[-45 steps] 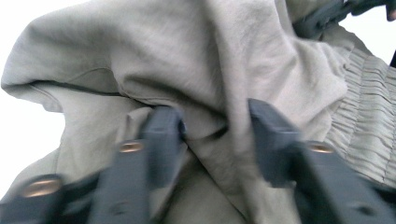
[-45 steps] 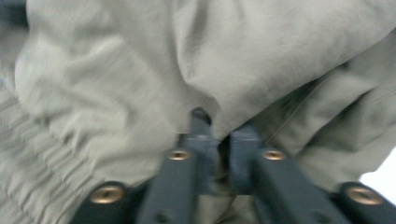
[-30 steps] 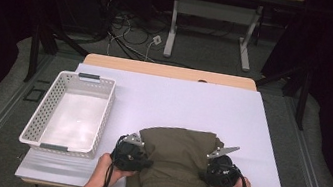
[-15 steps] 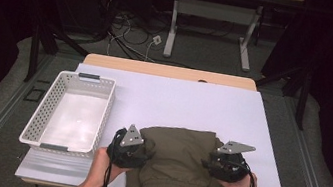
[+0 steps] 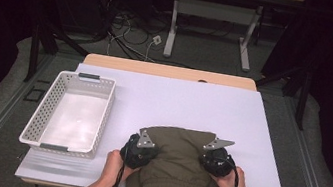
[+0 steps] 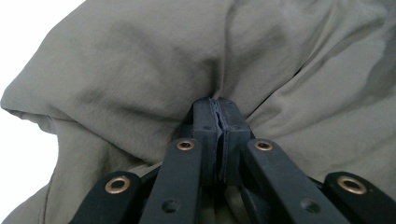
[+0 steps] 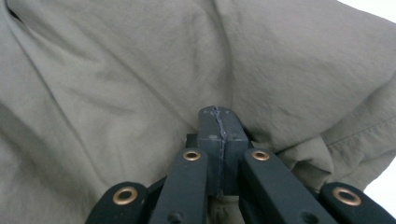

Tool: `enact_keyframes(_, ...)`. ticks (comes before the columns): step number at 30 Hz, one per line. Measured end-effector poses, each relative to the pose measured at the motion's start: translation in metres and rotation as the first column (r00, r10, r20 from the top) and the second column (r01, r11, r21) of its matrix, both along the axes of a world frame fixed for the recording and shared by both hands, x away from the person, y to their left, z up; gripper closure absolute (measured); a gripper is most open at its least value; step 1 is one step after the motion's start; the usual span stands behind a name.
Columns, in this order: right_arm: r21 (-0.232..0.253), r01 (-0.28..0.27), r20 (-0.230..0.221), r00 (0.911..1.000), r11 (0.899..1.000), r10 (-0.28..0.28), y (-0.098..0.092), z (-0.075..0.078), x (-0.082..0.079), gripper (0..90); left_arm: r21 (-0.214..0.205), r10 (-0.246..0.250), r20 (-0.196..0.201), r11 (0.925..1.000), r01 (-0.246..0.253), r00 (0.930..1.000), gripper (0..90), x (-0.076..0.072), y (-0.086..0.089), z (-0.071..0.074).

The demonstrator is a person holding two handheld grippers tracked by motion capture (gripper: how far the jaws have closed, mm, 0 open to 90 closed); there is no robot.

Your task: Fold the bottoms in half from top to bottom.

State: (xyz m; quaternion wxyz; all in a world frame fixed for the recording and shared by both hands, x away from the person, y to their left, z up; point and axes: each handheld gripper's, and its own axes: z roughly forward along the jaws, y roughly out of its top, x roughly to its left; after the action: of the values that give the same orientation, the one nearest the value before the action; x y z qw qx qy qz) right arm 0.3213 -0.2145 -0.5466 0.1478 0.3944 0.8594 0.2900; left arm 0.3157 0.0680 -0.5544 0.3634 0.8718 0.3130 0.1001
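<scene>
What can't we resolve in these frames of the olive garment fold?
- Near hem of the folded olive-green fabric garment: in the high view it runs off the table edge, between the forearms.
- Fabric actually between the pads: the left gripper and right gripper views show jaws pressed shut into cloth, pinch hidden.
- Garment type: no telling feature visible.
- Contents of the white perforated plastic basket: too washed out.

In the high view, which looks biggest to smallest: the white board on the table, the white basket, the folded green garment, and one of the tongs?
1. White board, clearly largest.
2. White basket and green garment: they look about alike, so I won't rank them.
3. Left tongs, smallest; the right tongs look the same size.
</scene>
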Motion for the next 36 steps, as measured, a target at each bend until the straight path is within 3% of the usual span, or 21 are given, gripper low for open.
enact_keyframes(4,0.002,-0.007,-0.002,1.0000,1.000,0.007,-0.002,0.001,-0.001,89.9,-0.008,0.009,0.000,0.9999,-0.009,1.0000,85.0,-0.002,0.002,0.004)
enact_keyframes(7,0.043,-0.014,0.015,0.9998,0.999,0.014,-0.006,0.007,-0.004,78.1,-0.029,0.024,0.017,0.9993,-0.024,0.9996,71.7,-0.003,0.008,0.013)
enact_keyframes(9,0.059,-0.018,0.033,0.9993,0.998,0.016,-0.008,0.011,-0.007,70.3,-0.035,0.045,0.025,0.9984,-0.044,0.9987,58.2,-0.006,0.011,0.019)
enact_keyframes(12,0.075,-0.005,0.041,0.9992,0.997,0.002,-0.012,0.017,-0.012,53.3,-0.038,0.060,0.044,0.9976,-0.058,0.9972,40.6,-0.012,0.015,0.026)
enact_keyframes(13,0.092,-0.002,0.057,0.9983,0.996,-0.003,-0.013,0.017,-0.013,48.8,-0.039,0.057,0.037,0.9977,-0.055,0.9977,37.3,-0.014,0.016,0.027)
enact_keyframes(18,0.089,0.014,0.030,0.9994,0.996,-0.017,-0.017,0.020,-0.015,28.3,-0.034,0.092,0.035,0.9953,-0.091,0.9951,22.2,-0.022,0.026,0.029)
enact_keyframes(21,0.079,0.010,0.028,0.9995,0.997,-0.012,-0.019,0.021,-0.016,21.9,-0.034,0.108,0.031,0.9937,-0.107,0.9937,15.2,-0.024,0.031,0.028)
enact_keyframes(25,0.091,0.015,0.036,0.9992,0.996,-0.018,-0.021,0.022,-0.017,16.5,-0.030,0.133,0.006,0.9906,-0.133,0.9910,9.6,-0.026,0.036,0.026)
enact_keyframes(36,0.090,0.020,0.037,0.9990,0.996,-0.024,-0.024,0.023,-0.016,14.6,0.008,0.178,-0.033,0.9840,-0.178,0.9835,0.0,-0.026,0.037,0.021)
